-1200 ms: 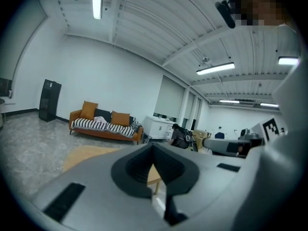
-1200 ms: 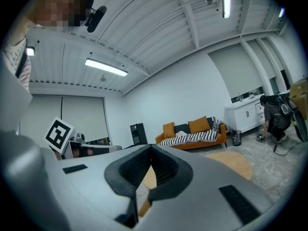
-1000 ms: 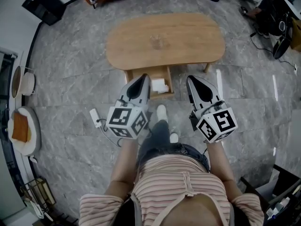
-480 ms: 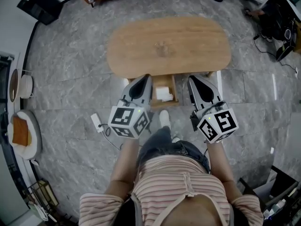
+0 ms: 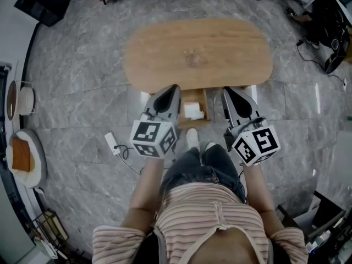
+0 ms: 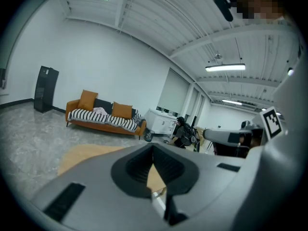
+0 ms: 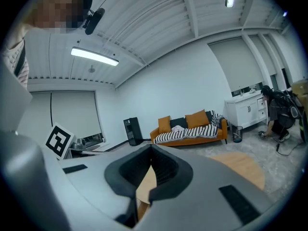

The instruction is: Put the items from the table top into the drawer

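**Both grippers closed and empty at the open drawer**

The left gripper and the right gripper were held side by side in front of the person, both pointed at the near edge of the oval wooden table. In the left gripper view the jaws were seen pressed together at their tips, with nothing between them. The same was noted in the right gripper view: jaws together, nothing held.

The drawer was found pulled out from under the table's near edge, and it lay between the two gripper tips in the head view. A white item was seen inside it, toward the front. What the item was could not be made out.

One small pale object was recorded on the table top, near the middle and well apart from both grippers. It was too faint to be identified.

A white power strip with its cable was noted on the grey stone floor, to the left of the left gripper's marker cube. An orange sofa with a striped cover and cushions was seen against the far wall, beyond the table.
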